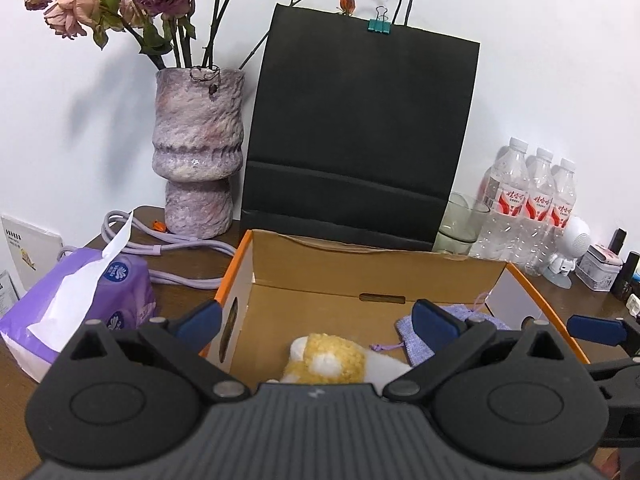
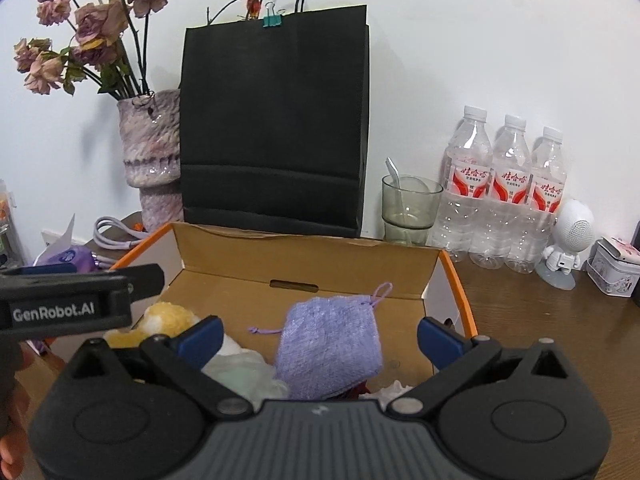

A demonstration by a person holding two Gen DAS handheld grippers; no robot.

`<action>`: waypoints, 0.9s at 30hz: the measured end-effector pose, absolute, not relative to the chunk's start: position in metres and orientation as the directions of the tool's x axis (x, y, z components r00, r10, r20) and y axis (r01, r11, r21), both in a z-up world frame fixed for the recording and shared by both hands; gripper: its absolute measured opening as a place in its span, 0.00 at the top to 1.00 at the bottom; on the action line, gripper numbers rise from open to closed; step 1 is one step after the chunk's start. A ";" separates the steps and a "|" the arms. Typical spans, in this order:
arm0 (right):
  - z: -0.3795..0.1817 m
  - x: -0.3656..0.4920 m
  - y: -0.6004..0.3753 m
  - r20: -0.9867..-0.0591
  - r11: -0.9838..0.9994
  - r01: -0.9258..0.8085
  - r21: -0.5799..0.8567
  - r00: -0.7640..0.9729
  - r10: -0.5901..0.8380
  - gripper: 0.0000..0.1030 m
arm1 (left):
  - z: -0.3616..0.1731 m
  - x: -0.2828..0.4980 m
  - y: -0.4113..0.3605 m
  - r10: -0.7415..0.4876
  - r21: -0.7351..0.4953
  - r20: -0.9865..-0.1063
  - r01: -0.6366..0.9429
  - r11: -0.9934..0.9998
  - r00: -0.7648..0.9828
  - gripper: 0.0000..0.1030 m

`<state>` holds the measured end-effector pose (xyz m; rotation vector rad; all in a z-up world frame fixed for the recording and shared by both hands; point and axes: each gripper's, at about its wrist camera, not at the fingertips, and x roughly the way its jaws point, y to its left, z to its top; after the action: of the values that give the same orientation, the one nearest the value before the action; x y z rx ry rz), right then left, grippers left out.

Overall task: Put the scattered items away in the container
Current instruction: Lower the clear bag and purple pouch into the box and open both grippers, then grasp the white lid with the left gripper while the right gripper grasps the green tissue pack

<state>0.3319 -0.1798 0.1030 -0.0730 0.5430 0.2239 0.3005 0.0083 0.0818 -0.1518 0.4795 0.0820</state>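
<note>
Three water bottles [image 2: 508, 196] on brown table [image 2: 540, 320], white wall [image 2: 480, 40] behind.

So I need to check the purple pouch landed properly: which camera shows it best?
The right wrist view: the purple pouch lies whole and central in the cardboard box. In the left wrist view a gripper finger hides most of it.

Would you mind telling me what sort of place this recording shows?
Probably a home or office side table against a white wall: a vase of dried roses, a black paper bag and bottled water stand behind the cardboard box.
</note>
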 end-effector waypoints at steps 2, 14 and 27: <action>0.103 0.332 -0.180 -0.522 0.973 -0.230 -0.011 0.831 0.191 0.00 | 0.083 0.300 0.007 0.042 -0.123 -0.459 -0.110 0.986 0.887 0.00; 0.122 0.304 -0.190 -0.478 0.976 -0.217 0.010 0.856 0.195 0.00 | 0.111 0.259 0.015 0.017 -0.148 -0.391 -0.081 0.986 0.920 0.00; 0.122 0.231 -0.212 -0.501 0.974 -0.218 -0.055 0.850 0.162 0.00 | 0.110 0.191 0.024 0.030 -0.110 -0.423 -0.084 0.990 0.906 0.00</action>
<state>0.2312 -0.2125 0.1218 -0.1112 0.5171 0.2008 0.1905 0.0239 0.1099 -0.1268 0.4344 0.0591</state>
